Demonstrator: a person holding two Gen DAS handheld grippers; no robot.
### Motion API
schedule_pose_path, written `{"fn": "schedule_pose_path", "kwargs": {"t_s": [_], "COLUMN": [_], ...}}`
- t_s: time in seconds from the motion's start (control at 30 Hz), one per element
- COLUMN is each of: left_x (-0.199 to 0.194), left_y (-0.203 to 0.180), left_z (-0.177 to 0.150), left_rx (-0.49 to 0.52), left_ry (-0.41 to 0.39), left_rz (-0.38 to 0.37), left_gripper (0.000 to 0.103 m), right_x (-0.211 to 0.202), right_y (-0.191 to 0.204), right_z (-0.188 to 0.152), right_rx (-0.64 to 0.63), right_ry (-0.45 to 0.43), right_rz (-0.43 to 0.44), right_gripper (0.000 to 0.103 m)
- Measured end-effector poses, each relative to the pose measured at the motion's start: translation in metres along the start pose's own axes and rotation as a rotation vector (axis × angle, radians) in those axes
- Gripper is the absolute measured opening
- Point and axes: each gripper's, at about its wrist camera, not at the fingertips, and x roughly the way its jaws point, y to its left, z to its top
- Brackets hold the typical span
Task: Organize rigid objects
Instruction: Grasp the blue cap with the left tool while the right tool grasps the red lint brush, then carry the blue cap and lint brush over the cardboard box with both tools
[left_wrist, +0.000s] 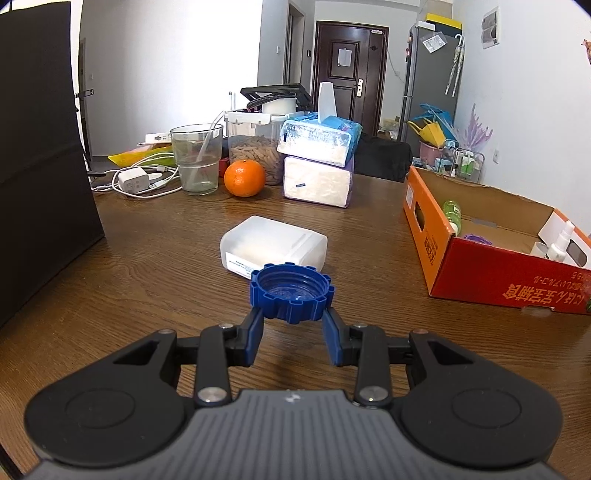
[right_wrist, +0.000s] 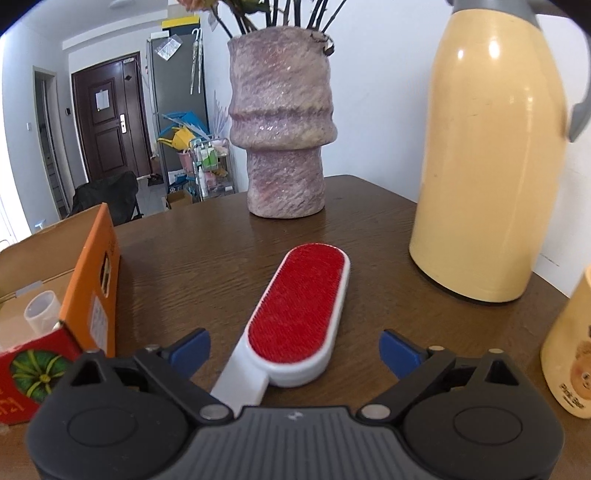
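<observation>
1. Left gripper (left_wrist: 292, 314) pinches a blue ridged cap (left_wrist: 291, 292) between its two blue fingers (left_wrist: 255, 332), open side up, above the wooden table (left_wrist: 147, 266).
2. Just beyond the cap, a translucent white plastic box (left_wrist: 273, 245) lies flat on the table.
3. Farther back stand an orange (left_wrist: 244, 178), a glass tumbler (left_wrist: 197, 158), a clear jar of brown pieces (left_wrist: 255, 147) and two stacked tissue packs (left_wrist: 317, 162); white chargers and cables (left_wrist: 136, 179) lie to the left of the glass.
4. On the right of that view sits an open orange and red cardboard box (left_wrist: 491, 273); a green bottle (left_wrist: 452, 214) and a white spray bottle (left_wrist: 561, 242) lie inside it.
5. Right gripper (right_wrist: 295, 350) has its jaws spread wide, pads touching nothing.
6. Between those spread fingers lies a white lint brush (right_wrist: 299, 314) with a red pad, flat on the table, its handle pointing toward the camera and running under the gripper body.
7. Beyond the brush stand a pinkish stone-look vase (right_wrist: 282, 140) and, to its right, a cream thermos jug (right_wrist: 495, 166).
8. Another cream bottle (right_wrist: 570, 350) stands at the right edge; the cardboard box is at the left.
</observation>
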Motion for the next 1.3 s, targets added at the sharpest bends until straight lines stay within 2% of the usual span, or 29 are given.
{"fn": "schedule_pose_path", "kwargs": {"t_s": [0.17,0.23,0.33,0.37,0.43,0.5,0.83,1.3], "left_x": [0.001,0.004,0.01,0.011,0.012,0.011,0.007,0.005], "left_y": [0.003,0.004,0.006,0.006,0.006,0.006,0.009,0.011], "left_z": [0.0,0.0,-0.001,-0.001,-0.001,-0.001,-0.001,0.0], "left_rx": [-0.014,-0.016,-0.017,-0.018,-0.017,-0.014,-0.022,-0.035], "left_ry": [-0.001,0.007,0.028,0.03,0.029,0.025,0.017,0.01], "left_rz": [0.015,0.021,0.023,0.023,0.024,0.021,0.001,-0.007], "left_gripper": [0.035,0.035,0.035,0.035,0.035,0.035,0.035,0.035], "right_x": [0.014,0.019,0.024,0.024,0.023,0.023,-0.003,-0.057], "right_y": [0.002,0.003,0.008,0.008,0.009,0.01,0.008,-0.006], "right_z": [0.005,0.007,0.005,0.005,0.005,0.005,0.0,-0.013], "right_rx": [0.009,0.011,-0.019,-0.012,-0.016,-0.017,-0.042,0.018], "right_ry": [0.026,0.042,0.06,0.062,0.052,0.046,-0.02,-0.115], "right_rz": [-0.01,-0.016,-0.06,-0.049,-0.04,-0.042,-0.05,0.006], "right_gripper": [0.094,0.085,0.078,0.075,0.061,0.056,0.055,0.055]}}
